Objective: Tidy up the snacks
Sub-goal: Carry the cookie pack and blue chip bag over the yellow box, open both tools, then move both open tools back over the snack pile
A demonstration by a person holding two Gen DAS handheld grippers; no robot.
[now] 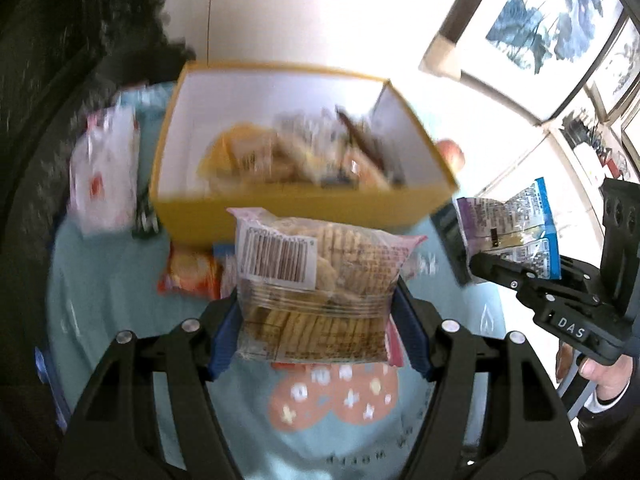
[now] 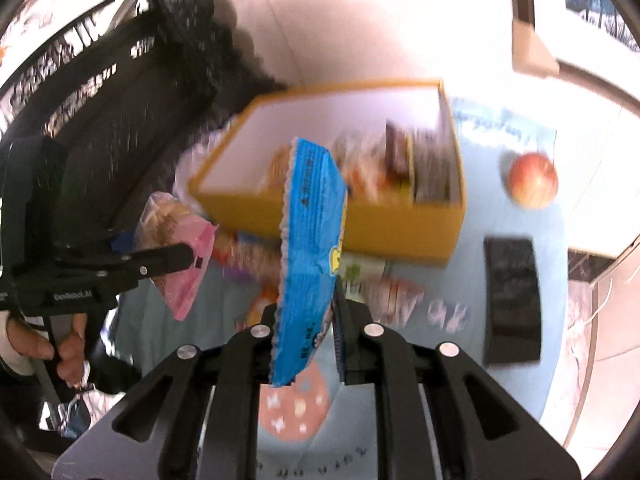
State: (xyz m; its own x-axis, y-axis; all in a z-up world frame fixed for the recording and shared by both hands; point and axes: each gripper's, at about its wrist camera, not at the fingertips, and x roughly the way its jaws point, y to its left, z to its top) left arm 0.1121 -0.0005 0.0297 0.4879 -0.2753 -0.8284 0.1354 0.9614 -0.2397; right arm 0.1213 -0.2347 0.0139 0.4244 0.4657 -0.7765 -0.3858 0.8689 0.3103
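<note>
Your left claw [image 1: 318,300] is clamped on a clear cracker packet [image 1: 316,280], held above the table [image 1: 100,300] before the yellow box [image 1: 304,204]. Your right claw [image 2: 306,328] is pinched tight on a blue snack packet [image 2: 308,248]. Only the right wrist view shows the apple [image 2: 533,180] and the black packet [image 2: 512,300]. Snacks inside the box are blurred beyond naming.
</note>
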